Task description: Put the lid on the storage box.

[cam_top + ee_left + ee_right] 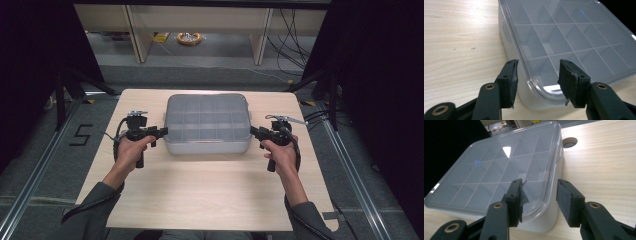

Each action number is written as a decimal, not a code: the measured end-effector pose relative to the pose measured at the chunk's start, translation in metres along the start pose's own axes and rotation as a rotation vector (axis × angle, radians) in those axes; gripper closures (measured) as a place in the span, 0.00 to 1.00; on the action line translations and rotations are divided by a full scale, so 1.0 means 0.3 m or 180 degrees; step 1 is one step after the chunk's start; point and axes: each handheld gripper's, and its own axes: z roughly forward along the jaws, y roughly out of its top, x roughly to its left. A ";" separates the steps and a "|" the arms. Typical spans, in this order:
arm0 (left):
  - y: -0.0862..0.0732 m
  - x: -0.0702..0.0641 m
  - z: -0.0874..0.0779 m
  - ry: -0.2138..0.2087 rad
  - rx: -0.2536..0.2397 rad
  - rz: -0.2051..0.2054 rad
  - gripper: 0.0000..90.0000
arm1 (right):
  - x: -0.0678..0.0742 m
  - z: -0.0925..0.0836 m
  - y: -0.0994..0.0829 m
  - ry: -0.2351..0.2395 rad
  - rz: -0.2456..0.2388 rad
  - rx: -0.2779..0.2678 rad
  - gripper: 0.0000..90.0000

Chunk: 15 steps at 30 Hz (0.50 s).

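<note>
A shallow grey box with a clear lid and a grid of compartments [207, 122] lies closed on the far half of the wooden table [210, 185]. My left gripper [162, 131] is at the box's left front corner, pointing right toward it. In the left gripper view the jaws [537, 67] stand apart, with the rounded corner of the box [564, 32] showing in the gap and no pad pressing on it. My right gripper [253, 132] mirrors this at the right front corner. Its jaws [539, 186] are also apart, and the lid's edge [499, 162] lies just beyond them.
A round cable hole [569, 142] is cut in the tabletop behind the box. Bare wood stretches between the box and the near edge. Off the table, a taped "5" [80, 134] marks the floor at left, with shelving legs and cables [295, 35] at the back.
</note>
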 end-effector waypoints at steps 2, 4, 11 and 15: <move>-0.016 0.000 -0.020 -0.0039 -0.0001 0.0017 0.55 | -0.002 -0.017 -0.007 0.0012 -0.0050 -0.0011 0.63; -0.035 -0.001 -0.039 -0.0080 -0.0010 0.0035 0.54 | 0.006 -0.030 -0.016 0.0002 0.0049 0.0017 0.63; -0.112 -0.013 -0.091 -0.0254 -0.0031 0.0067 0.53 | -0.016 -0.071 -0.051 0.0071 -0.0084 -0.0031 0.61; -0.158 -0.022 -0.109 -0.0340 0.0001 0.0087 0.52 | -0.018 -0.093 -0.073 0.0049 -0.0094 -0.0030 0.59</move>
